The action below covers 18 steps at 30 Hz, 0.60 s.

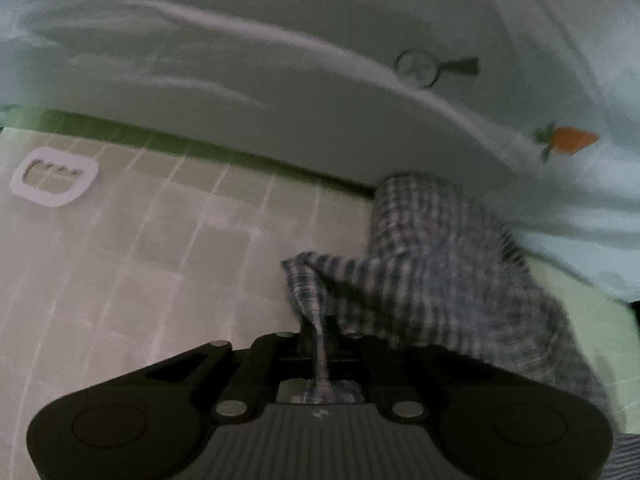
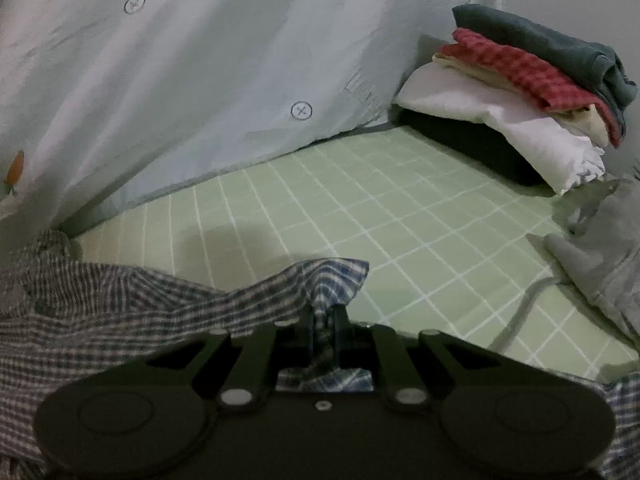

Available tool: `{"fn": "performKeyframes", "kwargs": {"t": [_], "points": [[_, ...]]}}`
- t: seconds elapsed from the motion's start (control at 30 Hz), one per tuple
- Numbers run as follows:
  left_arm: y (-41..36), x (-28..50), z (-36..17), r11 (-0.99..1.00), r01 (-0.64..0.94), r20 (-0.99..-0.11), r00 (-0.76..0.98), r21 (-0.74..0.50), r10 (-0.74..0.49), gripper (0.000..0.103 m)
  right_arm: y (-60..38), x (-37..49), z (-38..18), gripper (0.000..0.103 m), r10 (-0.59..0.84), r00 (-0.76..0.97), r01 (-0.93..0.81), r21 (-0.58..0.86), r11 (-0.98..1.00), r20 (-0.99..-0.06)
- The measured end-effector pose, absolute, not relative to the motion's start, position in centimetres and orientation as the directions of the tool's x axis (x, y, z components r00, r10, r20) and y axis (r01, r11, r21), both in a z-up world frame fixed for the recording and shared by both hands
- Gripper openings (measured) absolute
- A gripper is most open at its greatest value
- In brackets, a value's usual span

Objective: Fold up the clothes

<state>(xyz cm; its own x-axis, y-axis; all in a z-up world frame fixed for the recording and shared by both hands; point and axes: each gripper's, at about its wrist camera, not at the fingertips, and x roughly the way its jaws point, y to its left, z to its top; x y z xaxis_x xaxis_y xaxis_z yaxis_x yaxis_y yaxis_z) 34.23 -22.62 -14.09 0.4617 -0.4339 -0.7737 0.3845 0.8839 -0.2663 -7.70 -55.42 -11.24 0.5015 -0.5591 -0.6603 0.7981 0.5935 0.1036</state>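
On the pale green grid-checked bed sheet, our left gripper and right gripper each pinch the soft blue-and-white checked cotton garment between nearly closed fingers.

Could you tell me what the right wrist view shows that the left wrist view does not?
Only the right wrist view shows the stack of folded clothes at the back and a grey garment lying at the right edge. Only the left wrist view shows a white patch on the sheet. Both show the green checked sheet, the pale printed cover, and the blue plaid garment, pinched by the left gripper and the right gripper.
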Motion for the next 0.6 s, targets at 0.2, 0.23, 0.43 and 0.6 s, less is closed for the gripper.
{"fn": "performKeyframes", "kwargs": {"t": [0.2,0.23,0.43,0.6], "points": [[-19.5,31.1,-10.9,0.902,0.368,-0.742,0.534,-0.226,-0.404,0.075,-53.6,-8.0,-9.3,0.009,-0.6,0.509,0.782,0.041,0.622,-0.618],[-18.9,30.0,-10.3,0.907,0.371,-0.744,0.547,-0.198,-0.385,0.075,-52.9,-8.1,-8.8,0.009,-0.607,0.517,0.772,0.024,0.635,-0.604],[-13.4,21.6,-8.1,0.915,0.394,-0.727,0.602,-0.088,-0.329,0.083,-46.7,-8.8,-5.2,0.009,-0.619,0.61,0.673,-0.088,0.734,-0.495],[-9.3,15.9,-8.6,0.915,0.395,-0.742,0.587,-0.088,-0.325,0.083,-38.9,-9.5,-3.4,0.009,-0.547,0.714,0.511,-0.208,0.834,-0.436]]}}
